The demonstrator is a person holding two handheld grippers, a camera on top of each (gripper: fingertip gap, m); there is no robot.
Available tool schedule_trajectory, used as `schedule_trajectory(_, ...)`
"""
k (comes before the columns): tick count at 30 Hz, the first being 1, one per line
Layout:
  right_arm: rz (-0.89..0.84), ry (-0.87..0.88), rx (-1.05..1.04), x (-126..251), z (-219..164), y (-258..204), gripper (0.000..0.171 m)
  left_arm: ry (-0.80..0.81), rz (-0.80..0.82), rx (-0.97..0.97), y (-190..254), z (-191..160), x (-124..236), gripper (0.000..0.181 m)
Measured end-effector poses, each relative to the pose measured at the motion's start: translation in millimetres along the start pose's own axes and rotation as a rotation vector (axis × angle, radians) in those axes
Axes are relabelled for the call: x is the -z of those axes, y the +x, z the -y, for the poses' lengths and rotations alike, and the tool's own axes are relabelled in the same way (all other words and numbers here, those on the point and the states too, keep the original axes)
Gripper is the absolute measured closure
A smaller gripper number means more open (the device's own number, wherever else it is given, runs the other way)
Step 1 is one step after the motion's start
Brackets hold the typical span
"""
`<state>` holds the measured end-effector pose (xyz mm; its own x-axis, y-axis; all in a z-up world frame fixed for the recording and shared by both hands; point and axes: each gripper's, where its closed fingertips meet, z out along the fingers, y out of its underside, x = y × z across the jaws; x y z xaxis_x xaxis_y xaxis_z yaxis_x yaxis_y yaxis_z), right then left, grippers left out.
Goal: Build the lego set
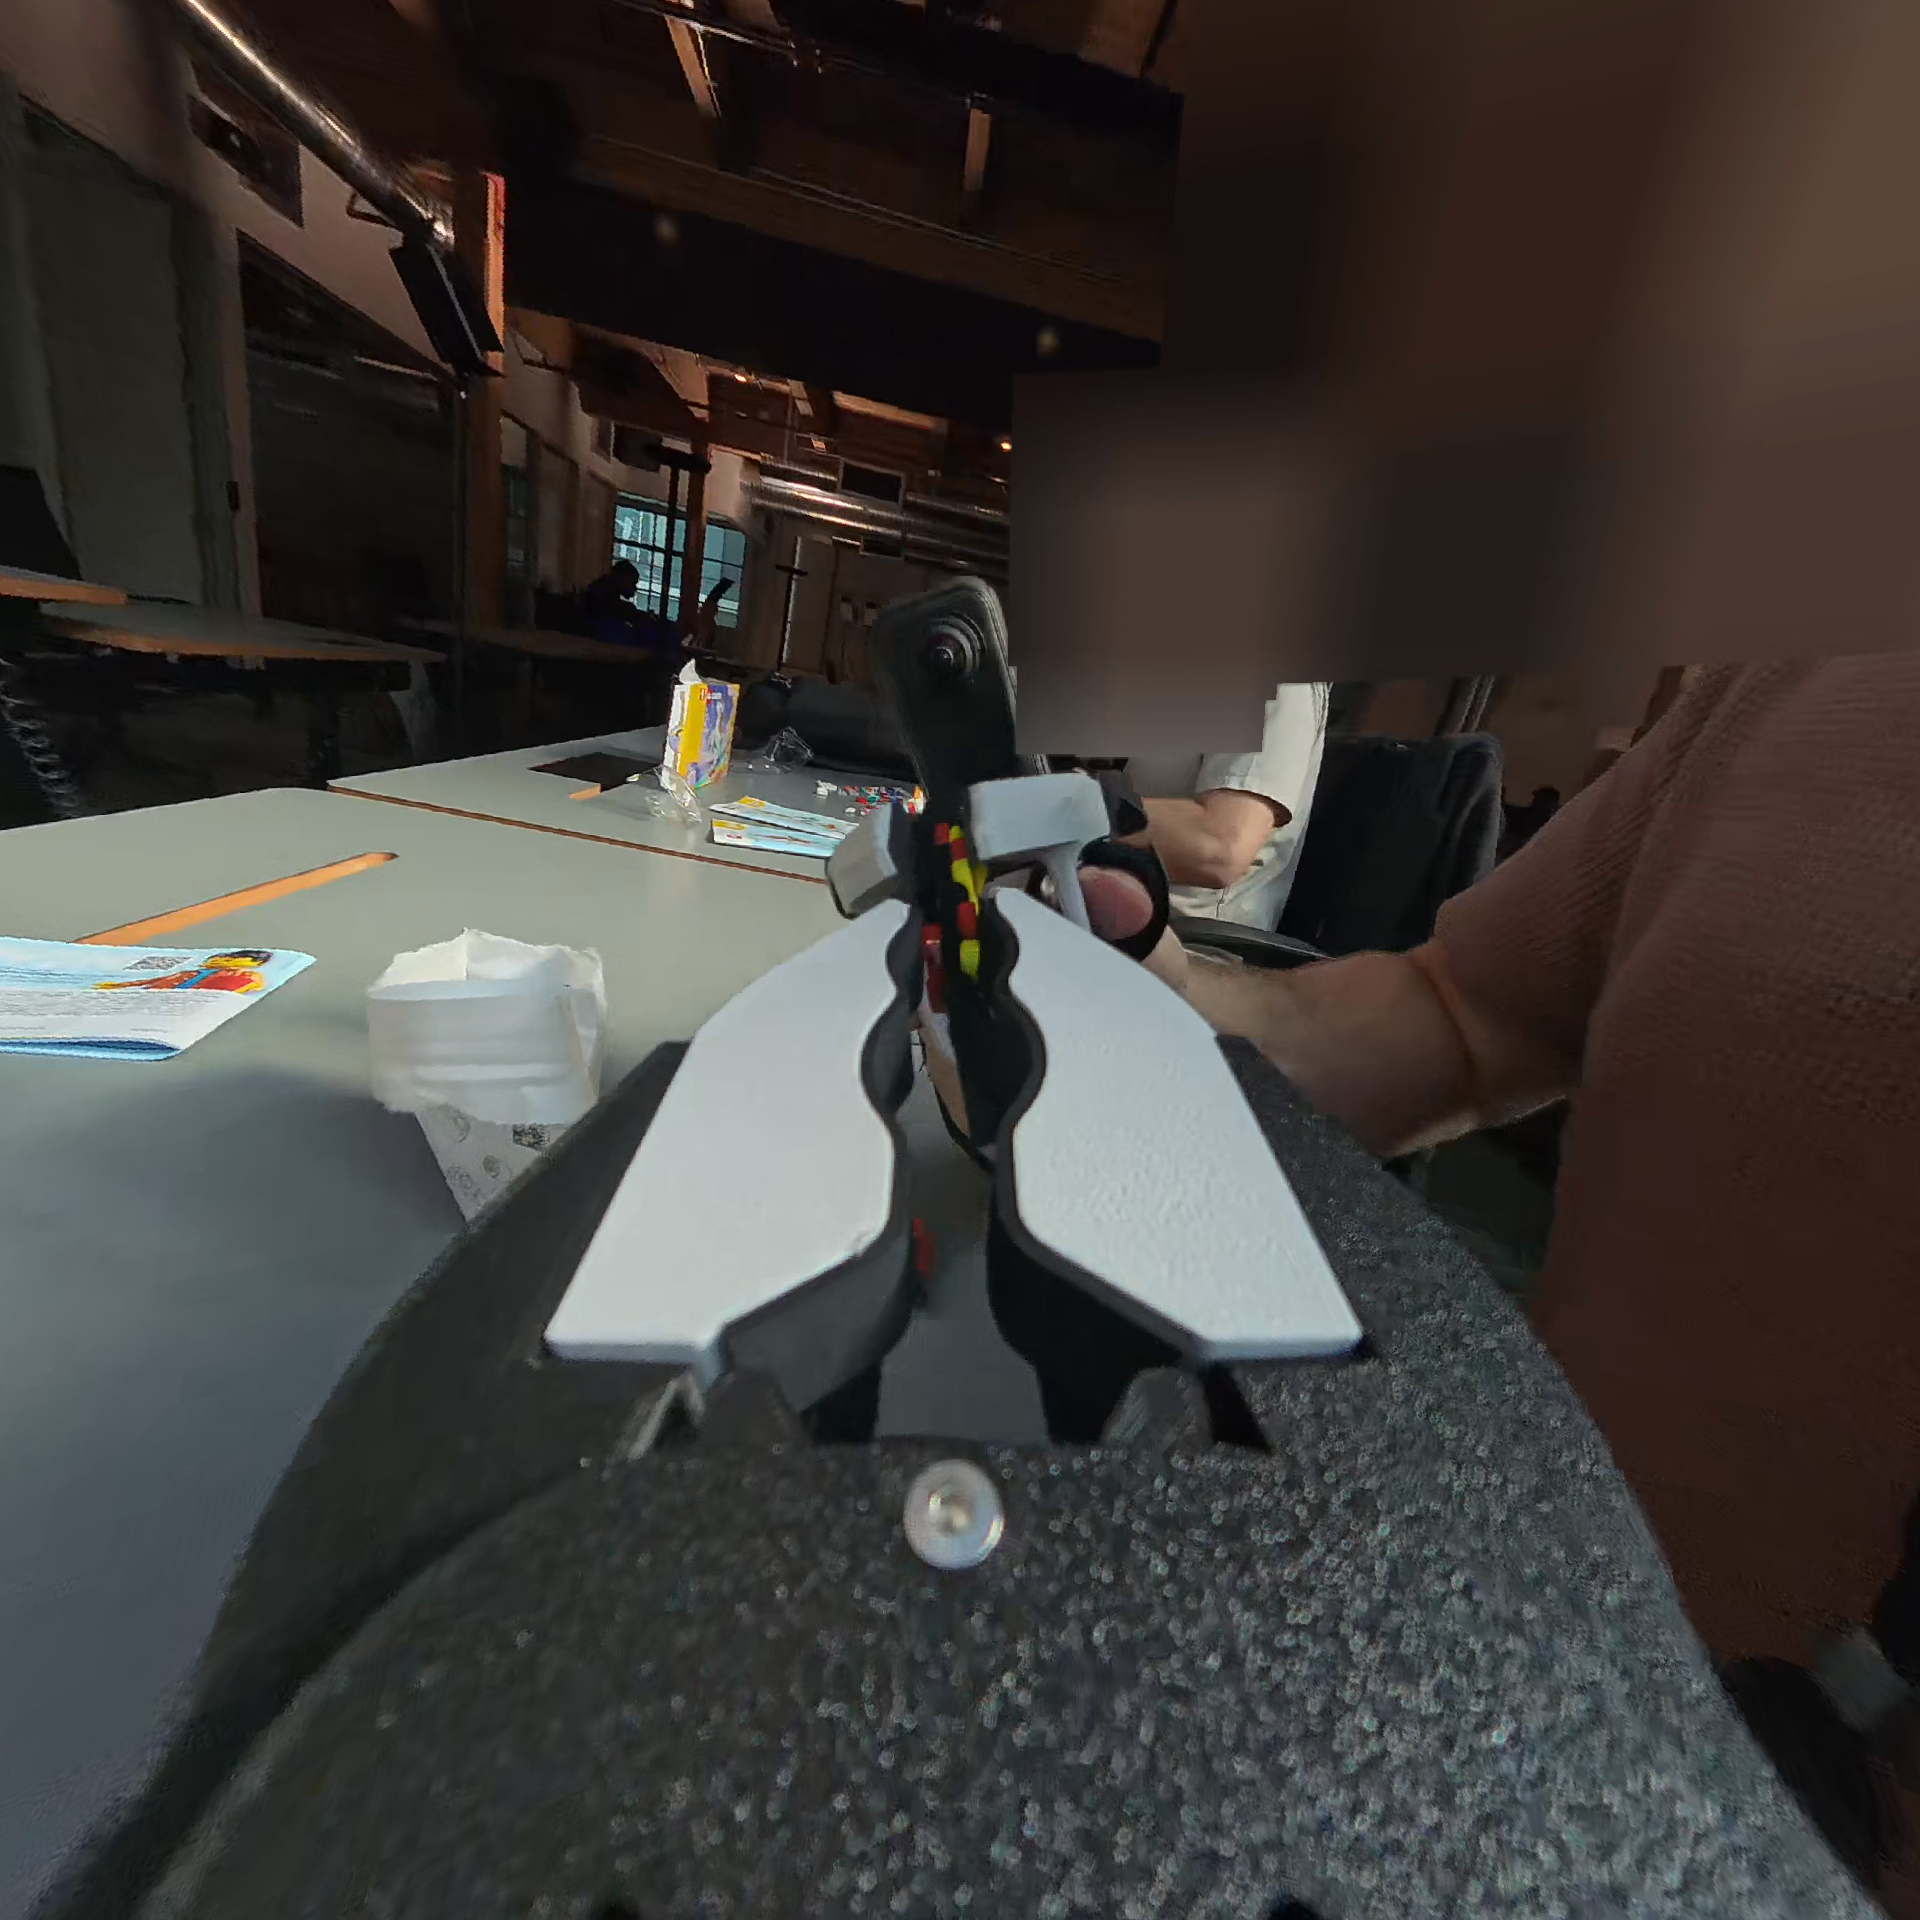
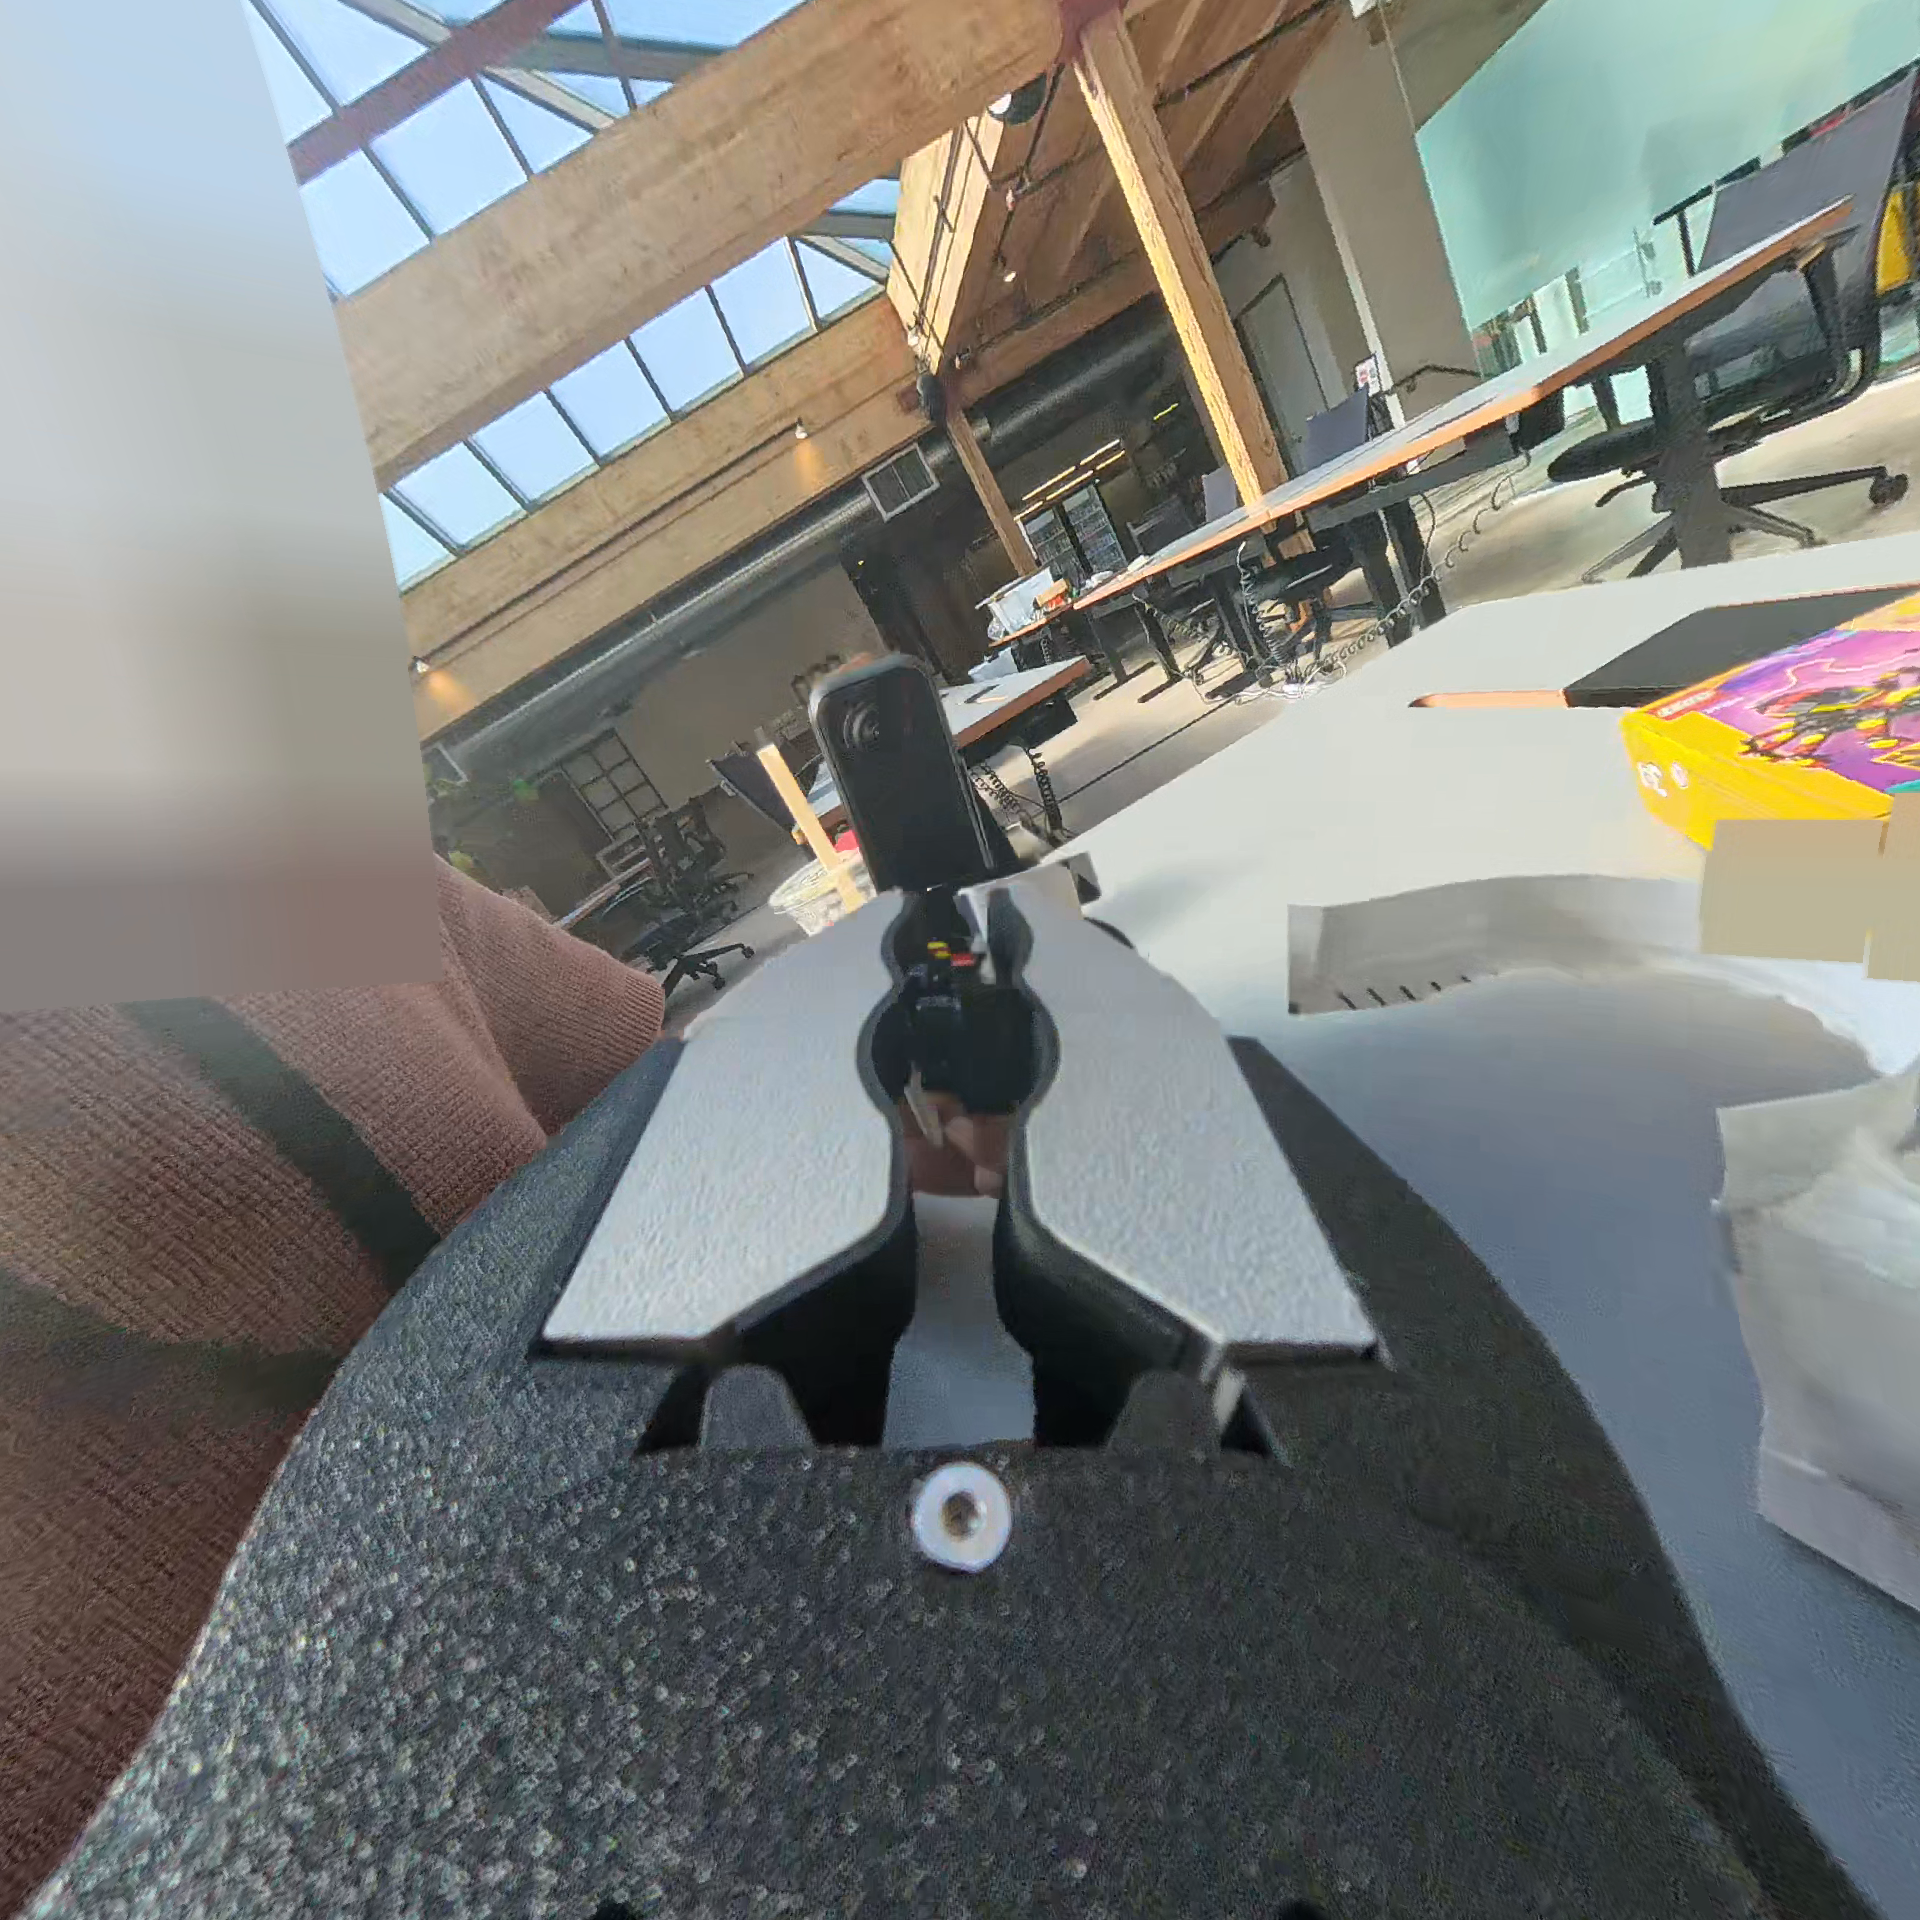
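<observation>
A small lego assembly [image 1: 961, 914] of black, red and yellow bricks is held in the air above the grey table [image 1: 312, 1195]. My left gripper [image 1: 951, 935] is shut on it, and the bricks show in the narrow gap between its white fingers. My right gripper [image 1: 971, 842] faces it from beyond, tip to tip, with its jaws closed on the far end of the same assembly. In the right wrist view my right gripper [image 2: 951, 951] is shut on the dark assembly [image 2: 945, 971], which shows yellow and red studs. The left gripper's camera [image 2: 894, 790] stands just behind it.
An instruction booklet [image 1: 135, 987] and a white paper bag [image 1: 488, 1029] lie on the table to the left. A far table holds a lego box [image 1: 707, 727] and loose bricks [image 1: 873, 795]. A yellow and purple lego box [image 2: 1787, 727] and a paper bag [image 2: 1829, 1351] lie to the right. A person's sleeve [image 1: 1714, 1039] is close by. Only a small space, under 4 cm, lies between the two pairs of fingers.
</observation>
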<state>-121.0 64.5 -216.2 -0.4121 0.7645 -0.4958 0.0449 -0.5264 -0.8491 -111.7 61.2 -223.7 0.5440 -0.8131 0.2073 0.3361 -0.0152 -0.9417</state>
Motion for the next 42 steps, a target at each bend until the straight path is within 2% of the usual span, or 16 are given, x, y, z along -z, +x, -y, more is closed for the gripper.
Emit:
schedule_trajectory(7, -0.006, 0.033, -0.023, -1.1, 10.6, -4.2, 0.160, 0.018, 0.023, 0.035, 1.9, 8.2, -2.5, 0.172)
schedule_trajectory(10, -0.056, -0.005, 0.052, 1.1, 4.8, -4.0, 0.160, -0.008, 0.021, 0.101, 1.7, 5.4, -2.3, 0.172)
schedule_trajectory(13, -0.111, 0.051, 0.112, 1.2, 15.1, -5.2, 0.160, 0.069, 0.036, 0.228, 1.1, 12.1, -5.4, 0.172)
schedule_trajectory(17, -0.111, 0.102, 0.026, 0.1, 20.5, -2.2, 0.160, 0.165, 0.106, 0.323, 1.6, 8.3, -4.9, 0.172)
schedule_trajectory(19, -0.109, 0.167, -0.024, -0.5, 29.0, -2.3, 0.161, 0.222, 0.153, 0.324, 1.9, 11.5, -5.1, 0.172)
schedule_trajectory(20, -0.146, 0.313, -0.054, 11.4, 49.0, 3.0, 0.161, 0.257, 0.194, 0.310, 0.0, 14.0, -0.5, 0.172)
schedule_trajectory(22, -0.220, 0.524, -0.104, 61.5, 91.4, 23.6, 0.161, 0.293, 0.259, 0.334, -7.3, 11.6, 15.3, 0.172)
schedule_trajectory(25, -0.256, 0.234, -0.063, 42.2, 51.4, 29.4, 0.160, 0.162, 0.281, 0.306, -21.7, -0.8, 18.5, 0.172)
schedule_trajectory(27, -0.265, -0.046, -0.040, 34.4, 11.2, 36.9, 0.159, -0.108, 0.229, 0.276, -28.6, -25.6, 12.2, 0.172)
schedule_trajectory(29, -0.314, -0.338, -0.069, 44.3, -36.4, 59.5, 0.159, -0.384, 0.204, 0.178, -39.6, -53.8, 17.7, 0.172)
schedule_trajectory(31, -0.386, -0.530, -0.027, 56.0, -67.6, 80.2, 0.158, -0.588, 0.190, 0.052, -52.4, -74.0, 26.2, 0.172)
schedule_trajectory(33, -0.416, -0.603, 0.017, 55.4, -80.4, 87.2, 0.157, -0.742, 0.150, -0.020, -55.3, -93.9, 29.5, 0.172)
schedule_trajectory(36, -0.426, -0.689, -0.002, 53.2, -98.8, 94.5, 0.146, -0.841, 0.123, 0.039, -57.4, -114.6, 29.0, 0.170)
schedule_trajectory(39, -0.441, -0.722, -0.001, 54.6, -103.0, 98.0, 0.133, -0.897, 0.129, 0.037, -60.4, -124.0, 31.3, 0.149)
schedule_trajectory(42, -0.435, -0.657, 0.043, 57.9, -83.2, 91.3, 0.132, -0.860, 0.137, 0.008, -61.5, -111.1, 36.5, 0.128)
